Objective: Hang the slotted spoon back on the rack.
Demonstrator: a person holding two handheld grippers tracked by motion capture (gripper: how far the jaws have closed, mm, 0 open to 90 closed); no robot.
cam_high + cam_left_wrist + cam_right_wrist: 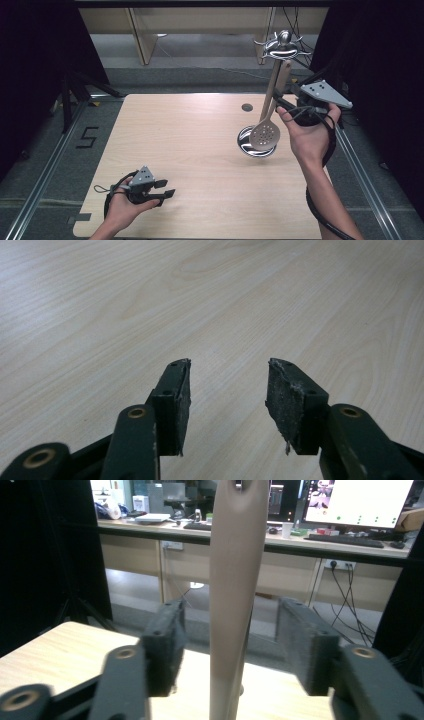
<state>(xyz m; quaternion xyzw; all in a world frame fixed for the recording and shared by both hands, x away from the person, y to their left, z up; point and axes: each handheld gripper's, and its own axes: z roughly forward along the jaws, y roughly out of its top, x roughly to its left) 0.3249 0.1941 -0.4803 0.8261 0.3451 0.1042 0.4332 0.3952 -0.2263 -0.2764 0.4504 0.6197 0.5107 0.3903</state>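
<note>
Slotted spoon hangs by its pale handle from the metal rack at the far right of the table, its perforated bowl just above the rack's round base, and I read it as hooked at the top rather than carried by me. My right hand is raised off the table, forearm coming up from the lower right corner, wrist cocked so that the right gripper points level toward the handle about halfway up. From the high view I cannot tell whether the pads touch the wood; the right gripper view settles it: the handle stands upright between the two jaws with a clear gap on each side, so the right gripper is spread wide around the handle and not pinching it. That view also gives me the desks and a lit monitor beyond the table. My left hand rests low at the near left of the table, well apart from the rack, palm cradling the left gripper, which points right across the board. The left gripper view shows the left gripper spread, with bare wood grain between the worn pads.
</note>
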